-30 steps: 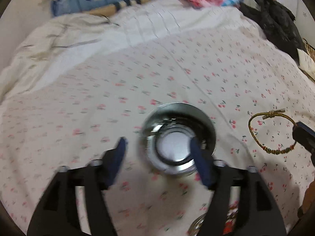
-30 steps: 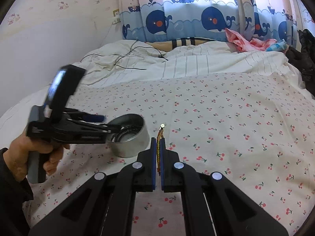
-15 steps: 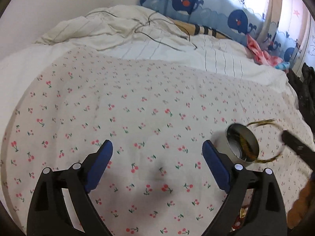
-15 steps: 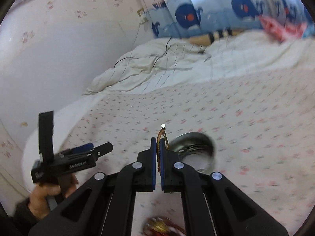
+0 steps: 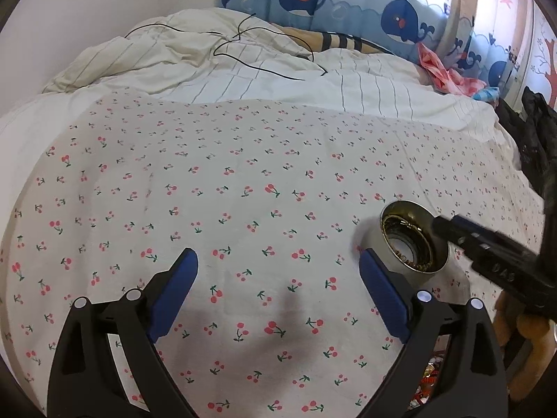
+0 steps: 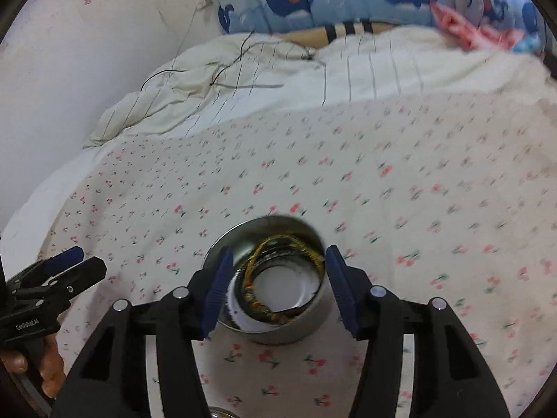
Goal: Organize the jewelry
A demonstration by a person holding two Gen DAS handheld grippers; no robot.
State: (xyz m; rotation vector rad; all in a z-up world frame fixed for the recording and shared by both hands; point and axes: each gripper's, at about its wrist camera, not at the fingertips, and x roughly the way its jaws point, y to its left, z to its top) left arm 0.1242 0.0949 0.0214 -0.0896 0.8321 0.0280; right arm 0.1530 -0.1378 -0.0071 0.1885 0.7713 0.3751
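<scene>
The drop-off step looks done: the right gripper (image 6: pixel 275 278) hangs spread and empty above the metal bowl (image 6: pixel 310 327), and the gold bracelet (image 6: pixel 268 261) lies coiled flat inside it, a ring with no long axis, near the cherry-print bedsheet (image 5: pixel 243 181)'s near edge; the left gripper (image 5: pixel 278 275), also spread wide, holds nothing, so fetching another piece seems next

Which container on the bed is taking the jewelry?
On the cherry-print sheet, look just ahead of the open right gripper. There stands a small round metal tin, the only shiny object on the fabric, with a gold braided bracelet coiled inside.
</scene>
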